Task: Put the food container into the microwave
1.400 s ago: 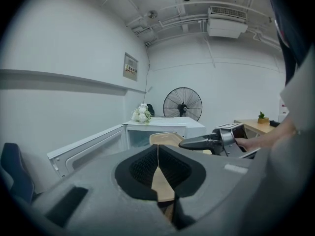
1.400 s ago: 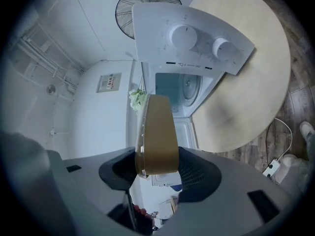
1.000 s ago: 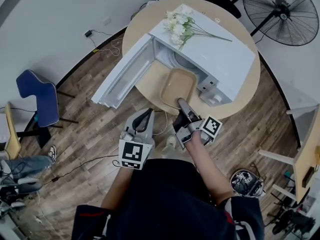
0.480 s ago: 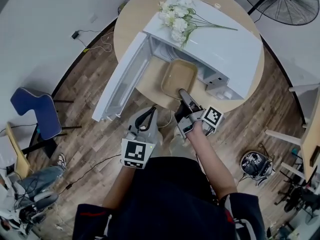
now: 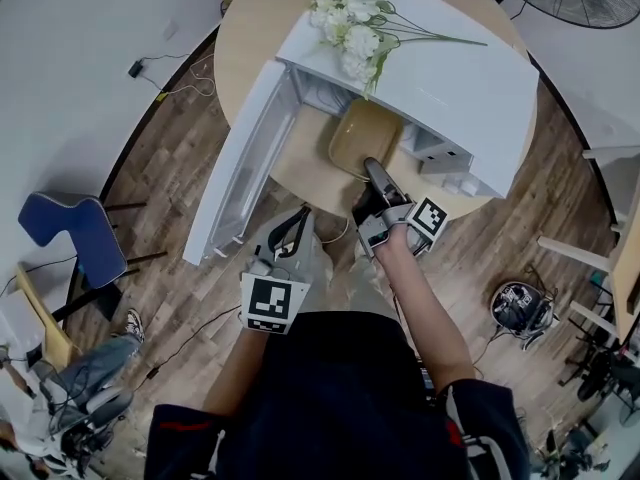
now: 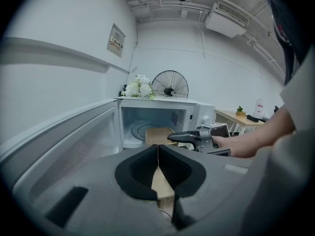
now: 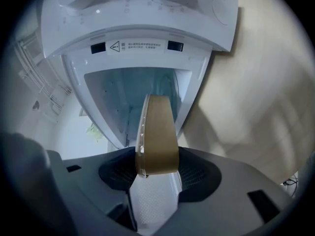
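Tan plastic food container (image 5: 365,136), shallow, with rounded corners and a clear rim. It was recorded clamped by its near edge in the right gripper (image 5: 375,171). The fingers were closed onto that edge from both sides, and the rest of the body was carried unsupported ahead of the grip. Location: at the mouth of the microwave (image 5: 450,78), far end just inside the cavity, near end out over the counter (image 5: 250,58). Whether its base touched the sill could not be told.

White microwave, set on the round wooden counter, door (image 5: 240,168) swung wide open to the left. A glass turntable (image 6: 137,130) was seen inside, and white flowers (image 5: 350,18) were laid on top.

Left gripper (image 5: 298,218), held low and near, to the left of the right one and apart from the microwave. Its fingers were closed together with nothing between them.

Hazards, as judged:
- With only one edge gripped, the container could droop or pivot between the fingers.
- A sagging far edge could catch on the sill or the turntable rim and be pushed back out of the grip.
- The right side of the opening lay close, so a drift to the right could knock the container askew.
- If it were released too short, the near end would overhang the threshold and foul the door.
- The contents were not seen; any tilt could spill them.
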### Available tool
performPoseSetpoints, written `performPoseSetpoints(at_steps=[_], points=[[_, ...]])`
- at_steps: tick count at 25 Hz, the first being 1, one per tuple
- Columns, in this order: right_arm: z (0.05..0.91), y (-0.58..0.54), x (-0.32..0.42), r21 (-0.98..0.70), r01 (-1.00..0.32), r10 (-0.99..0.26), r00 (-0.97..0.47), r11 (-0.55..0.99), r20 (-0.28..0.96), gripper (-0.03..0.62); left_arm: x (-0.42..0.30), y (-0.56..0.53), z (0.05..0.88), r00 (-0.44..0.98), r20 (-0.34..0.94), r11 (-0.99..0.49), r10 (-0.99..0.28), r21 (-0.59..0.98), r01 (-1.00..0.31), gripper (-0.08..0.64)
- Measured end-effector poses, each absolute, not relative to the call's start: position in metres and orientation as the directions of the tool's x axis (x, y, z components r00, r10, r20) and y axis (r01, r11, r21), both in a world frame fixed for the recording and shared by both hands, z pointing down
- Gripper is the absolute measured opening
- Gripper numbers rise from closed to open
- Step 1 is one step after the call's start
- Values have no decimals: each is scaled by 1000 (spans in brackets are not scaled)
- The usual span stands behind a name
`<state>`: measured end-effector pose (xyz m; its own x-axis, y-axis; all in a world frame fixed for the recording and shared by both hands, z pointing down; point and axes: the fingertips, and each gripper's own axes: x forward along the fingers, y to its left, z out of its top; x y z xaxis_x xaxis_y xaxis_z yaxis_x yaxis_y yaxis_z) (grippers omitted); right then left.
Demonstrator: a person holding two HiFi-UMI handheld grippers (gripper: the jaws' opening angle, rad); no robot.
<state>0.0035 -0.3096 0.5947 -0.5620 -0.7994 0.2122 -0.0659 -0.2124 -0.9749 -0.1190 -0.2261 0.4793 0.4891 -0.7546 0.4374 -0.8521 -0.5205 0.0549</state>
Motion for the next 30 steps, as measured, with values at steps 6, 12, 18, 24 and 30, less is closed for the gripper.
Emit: performPoseSetpoints(at_steps=[6,12,18,24,30], points=[[606,-322,7,-978,-52,-825,-529,-201,198,225,-116,-227,493,503,462,-539,-730,63,-840,20],[610,-331,7,-983,-29,-844,-508,-182,171,225,-114,-226,503,507,478,-549,-718,60,-834,20],[613,-339,7,-984,-45,-851,-498,-170,169,225,-112,-231,505,509,475,-549,-717,63,-833,20],[617,-350,11,-986,-60,-865,-474,-157,166,225,-105,-233,506,522,470,-561,-712,66,-825,20],[618,-366,15,-987,-65,-872,-462,-147,160,225,-99,-233,507,530,473,-569,-704,72,-819,20]])
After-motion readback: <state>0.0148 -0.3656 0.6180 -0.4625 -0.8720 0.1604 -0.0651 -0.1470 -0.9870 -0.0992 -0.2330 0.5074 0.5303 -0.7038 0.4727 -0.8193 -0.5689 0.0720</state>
